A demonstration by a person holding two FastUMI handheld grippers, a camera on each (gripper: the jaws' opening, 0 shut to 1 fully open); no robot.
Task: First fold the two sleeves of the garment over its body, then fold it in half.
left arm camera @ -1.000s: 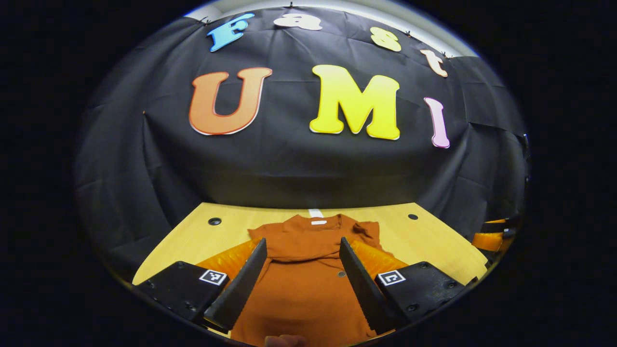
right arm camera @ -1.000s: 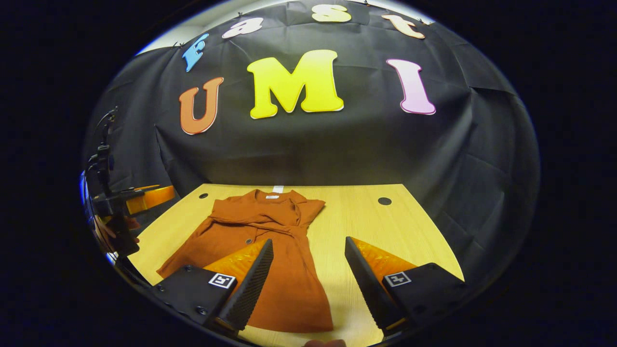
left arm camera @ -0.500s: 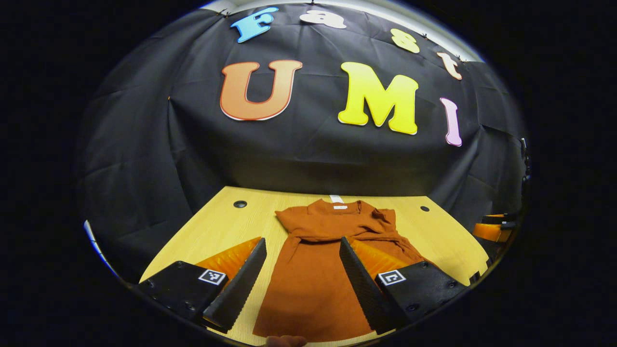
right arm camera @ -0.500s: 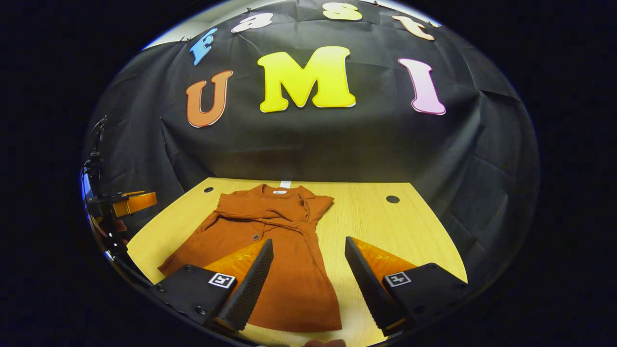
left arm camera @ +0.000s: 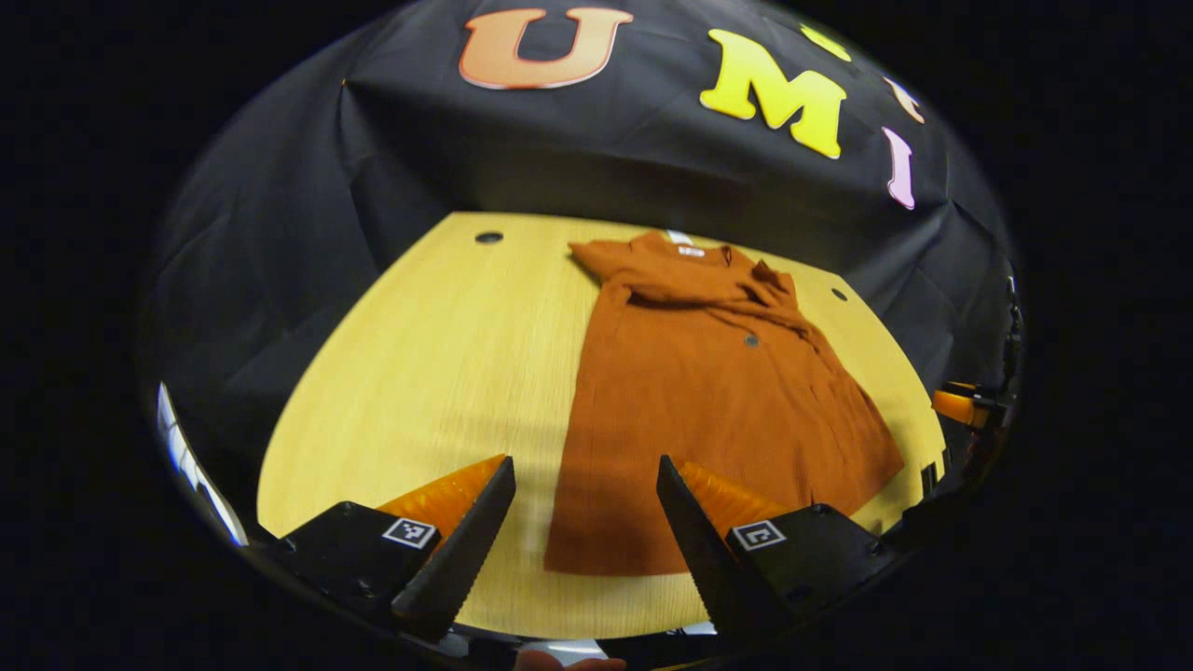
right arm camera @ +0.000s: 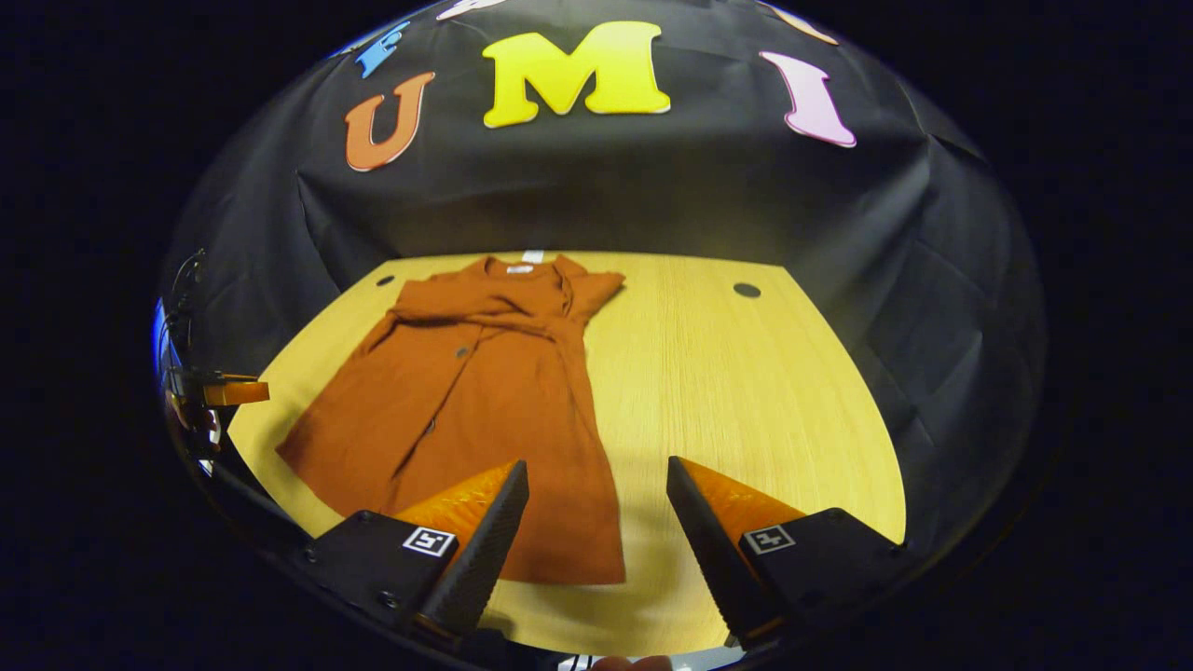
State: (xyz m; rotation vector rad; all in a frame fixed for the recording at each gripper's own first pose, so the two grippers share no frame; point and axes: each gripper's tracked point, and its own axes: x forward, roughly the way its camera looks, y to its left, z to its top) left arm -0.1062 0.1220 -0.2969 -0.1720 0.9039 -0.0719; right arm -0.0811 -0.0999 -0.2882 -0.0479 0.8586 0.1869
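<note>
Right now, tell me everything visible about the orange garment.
The garment is rust-orange cloth lying flat on the wooden table, collar toward the black wall, hem toward the grippers. Both sleeves are folded across the chest, and small buttons show down the front. A white label sits inside the collar. Neither gripper touches it.

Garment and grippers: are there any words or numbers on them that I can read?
White tag at the collar of the garment: too small to read.
Square markers on the left gripper: black-and-white patterns, not words.
Square markers on the right gripper: patterns too, no words.
Nothing else on the garment or the fingers carries text that I can make out.
</note>
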